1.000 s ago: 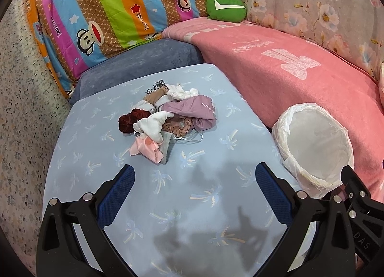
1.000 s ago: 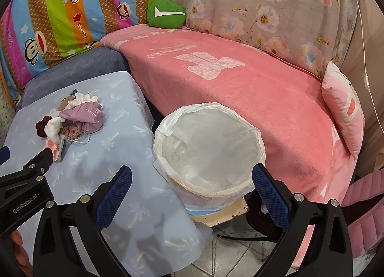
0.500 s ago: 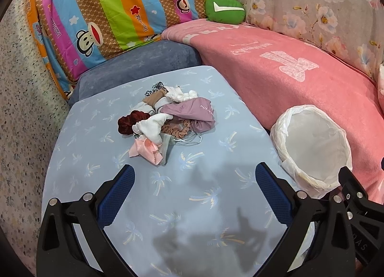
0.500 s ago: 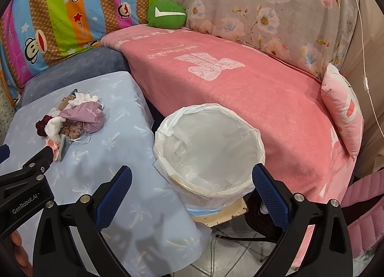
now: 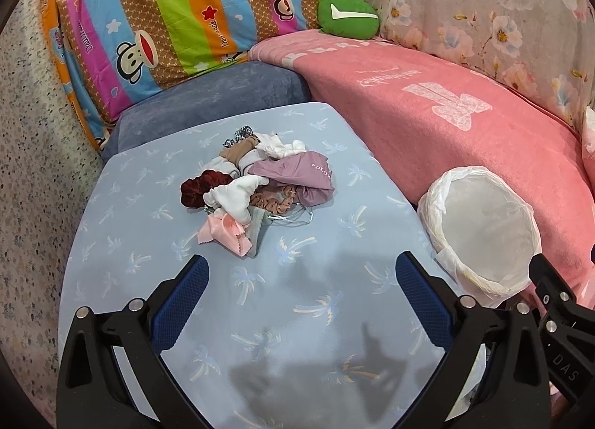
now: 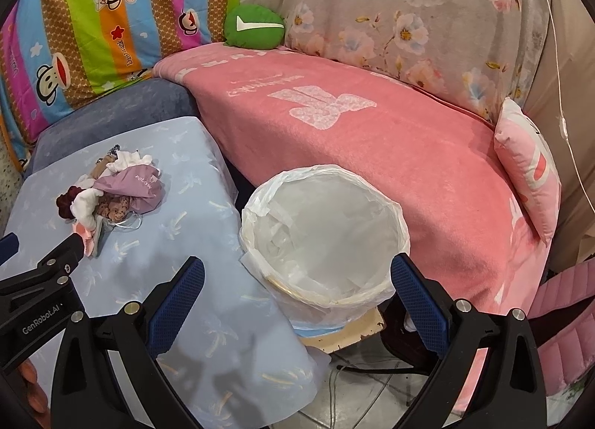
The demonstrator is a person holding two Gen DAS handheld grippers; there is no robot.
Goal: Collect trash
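Observation:
A pile of trash (image 5: pixel 256 187) lies on the light blue table (image 5: pixel 260 317): a mauve pouch (image 5: pixel 297 174), a dark red scrunchie (image 5: pixel 197 189), white cloth, pink cloth and other scraps. It also shows in the right wrist view (image 6: pixel 115 192). A bin lined with a white bag (image 5: pixel 483 231) stands to the table's right, between table and sofa; its inside looks empty (image 6: pixel 323 239). My left gripper (image 5: pixel 301 280) is open and empty, above the table short of the pile. My right gripper (image 6: pixel 297 280) is open and empty, above the bin's near rim.
A pink blanket (image 6: pixel 372 138) covers the sofa behind the bin. A green cushion (image 5: pixel 347 16), a striped monkey-print quilt (image 5: pixel 178 5) and a blue seat cushion (image 5: pixel 208 101) sit behind the table. A pink pillow (image 6: pixel 528 168) lies at right. Cables lie on the floor (image 6: pixel 353 384).
The left gripper has drawn back slightly, so the pile and bin sit a little farther off. The right view has hardly shifted. Both grippers stay open.

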